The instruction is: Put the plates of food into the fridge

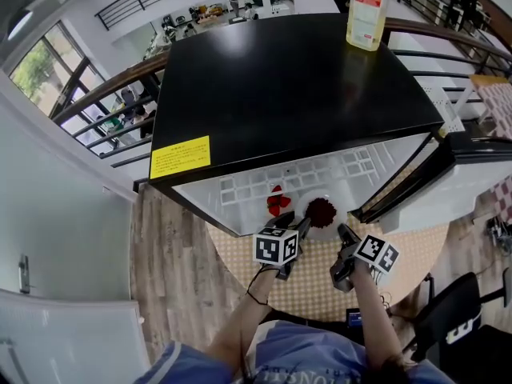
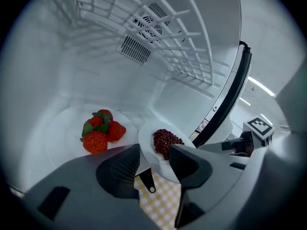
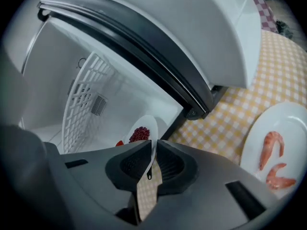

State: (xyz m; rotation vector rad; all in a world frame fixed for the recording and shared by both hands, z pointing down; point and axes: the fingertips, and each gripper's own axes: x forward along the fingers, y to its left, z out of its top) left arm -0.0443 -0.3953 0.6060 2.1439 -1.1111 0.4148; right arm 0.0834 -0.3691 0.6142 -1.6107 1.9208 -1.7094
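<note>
The bean plate [image 2: 145, 145] is at the fridge [image 1: 288, 94] mouth, with strawberries [image 2: 100, 131] at its 10 o'clock. The right gripper [image 3: 154, 158] seemingly pinches its rim at 5 o'clock. The left gripper [image 2: 156, 153] stands spread at 7. I judge the plate stiff, slick and breakable, so grip the rim and keep it level.

Black fridge [image 1: 296, 86], white inside, with a yellow sticker [image 1: 180, 157]. The bottle [image 1: 368, 10] holds pale yellow liquid under a red-and-white label. Strawberries [image 2: 101, 131] are red with green leaves, beans [image 2: 165, 140] dark red, their plate [image 2: 146, 139] white, shrimp [image 3: 271, 150] pink. The tabletop [image 3: 240, 114] is checked yellow and white.
</note>
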